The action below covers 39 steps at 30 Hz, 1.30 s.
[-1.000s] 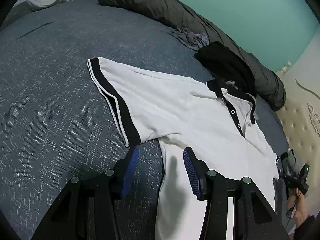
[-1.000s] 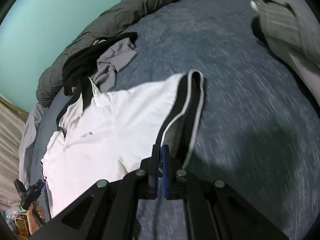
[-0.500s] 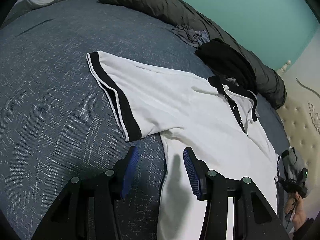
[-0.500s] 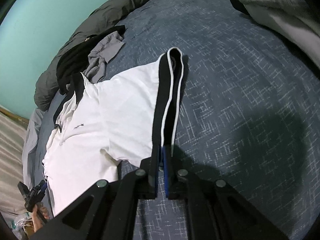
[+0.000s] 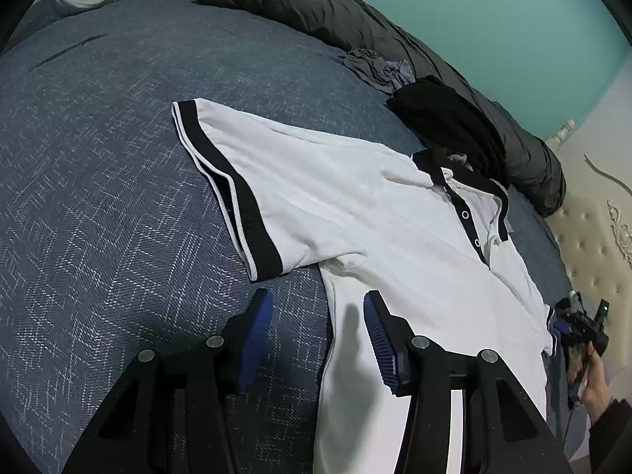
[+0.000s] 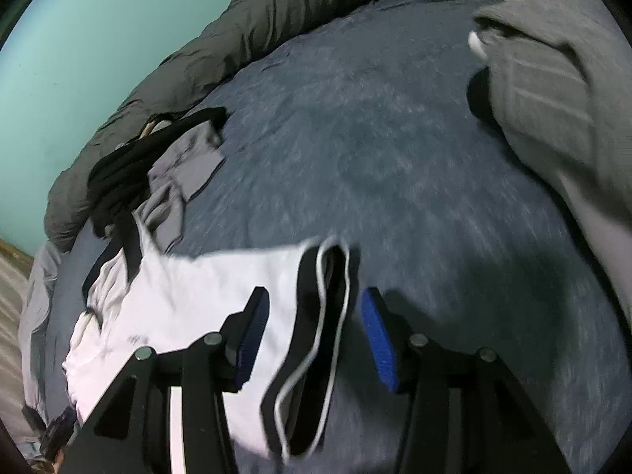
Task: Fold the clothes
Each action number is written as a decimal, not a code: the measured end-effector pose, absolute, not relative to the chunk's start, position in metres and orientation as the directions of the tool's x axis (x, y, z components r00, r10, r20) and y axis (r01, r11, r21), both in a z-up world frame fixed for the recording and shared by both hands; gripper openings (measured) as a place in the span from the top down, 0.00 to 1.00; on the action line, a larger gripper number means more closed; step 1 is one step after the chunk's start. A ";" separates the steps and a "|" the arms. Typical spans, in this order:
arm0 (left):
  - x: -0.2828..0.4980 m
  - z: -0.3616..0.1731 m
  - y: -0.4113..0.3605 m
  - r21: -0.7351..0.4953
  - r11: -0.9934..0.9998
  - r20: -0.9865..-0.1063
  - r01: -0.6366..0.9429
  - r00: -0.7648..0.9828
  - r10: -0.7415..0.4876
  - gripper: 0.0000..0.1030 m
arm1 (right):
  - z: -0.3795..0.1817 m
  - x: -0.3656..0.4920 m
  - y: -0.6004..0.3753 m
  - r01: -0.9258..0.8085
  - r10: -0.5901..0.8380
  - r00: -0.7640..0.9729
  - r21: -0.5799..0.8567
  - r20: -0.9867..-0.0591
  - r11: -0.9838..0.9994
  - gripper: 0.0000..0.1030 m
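Observation:
A white polo shirt (image 5: 375,213) with black collar and black-banded sleeves lies spread face up on the blue-grey bed (image 5: 98,237). My left gripper (image 5: 318,300) is open just above the shirt's side edge below the armpit, nothing between its blue pads. In the right wrist view the same white polo shirt (image 6: 197,296) has its black-banded sleeve cuff (image 6: 316,324) lying loose between the jaws of my right gripper (image 6: 316,300). Those jaws are opening and the pads stand clear of the cuff. The right gripper and the hand holding it show small at the far right of the left wrist view.
A black garment (image 5: 446,122) and a grey garment (image 5: 375,67) lie beyond the collar, against a long dark grey rolled duvet (image 5: 355,23). A grey blanket (image 6: 553,98) lies at the right in the right wrist view. A padded cream headboard (image 5: 592,221) and teal wall border the bed.
My right gripper, shut on the sleeve cuff before, has opened and let it drop onto the bed, and the view has shifted. The left gripper has stayed put.

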<state>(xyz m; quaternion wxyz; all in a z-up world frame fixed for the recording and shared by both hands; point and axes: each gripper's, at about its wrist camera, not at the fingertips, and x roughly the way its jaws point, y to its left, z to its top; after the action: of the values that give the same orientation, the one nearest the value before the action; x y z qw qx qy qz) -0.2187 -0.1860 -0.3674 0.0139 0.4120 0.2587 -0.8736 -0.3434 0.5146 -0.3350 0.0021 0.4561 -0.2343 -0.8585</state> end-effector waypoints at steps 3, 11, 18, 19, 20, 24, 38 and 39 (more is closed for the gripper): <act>-0.220 -0.369 -0.185 -0.435 -0.869 -0.730 0.236 -0.657 0.187 0.49 | -0.343 -0.359 0.517 -0.219 -0.204 -0.574 0.388 -0.793 -0.895 0.52; -0.221 -0.371 -0.184 -0.429 -0.873 -0.733 0.232 -0.654 0.186 0.48 | -0.353 -0.363 0.518 -0.219 -0.172 -0.606 0.370 -0.777 -0.903 0.98; -0.221 -0.371 -0.185 -0.430 -0.872 -0.733 0.234 -0.654 0.186 0.48 | -0.348 -0.357 0.540 -0.299 -0.087 -0.654 0.363 -0.751 -0.883 0.98; -0.221 -0.371 -0.185 -0.429 -0.872 -0.733 0.234 -0.654 0.186 0.48 | -0.351 -0.356 0.541 -0.310 -0.080 -0.650 0.360 -0.756 -0.880 0.98; -0.221 -0.371 -0.185 -0.429 -0.873 -0.733 0.233 -0.654 0.185 0.48 | -0.353 -0.356 0.542 -0.321 -0.077 -0.650 0.365 -0.756 -0.874 0.98; -0.222 -0.372 -0.186 -0.430 -0.873 -0.733 0.231 -0.654 0.188 0.48 | -0.362 -0.359 0.545 -0.351 -0.078 -0.634 0.376 -0.770 -0.857 0.98; -0.218 -0.370 -0.191 -0.433 -0.871 -0.730 0.233 -0.657 0.188 0.48 | -0.329 -0.302 0.503 -0.155 -0.270 -0.647 0.469 -0.714 -0.869 0.62; -0.218 -0.370 -0.191 -0.433 -0.871 -0.731 0.234 -0.656 0.187 0.48 | -0.331 -0.297 0.494 -0.130 -0.279 -0.628 0.451 -0.727 -0.883 0.62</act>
<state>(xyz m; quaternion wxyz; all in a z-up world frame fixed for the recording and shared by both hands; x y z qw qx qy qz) -0.2179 -0.1905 -0.3703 0.0133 0.4143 0.2540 -0.8739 -0.2970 0.4936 -0.3308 0.0427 0.4291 -0.2382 -0.8702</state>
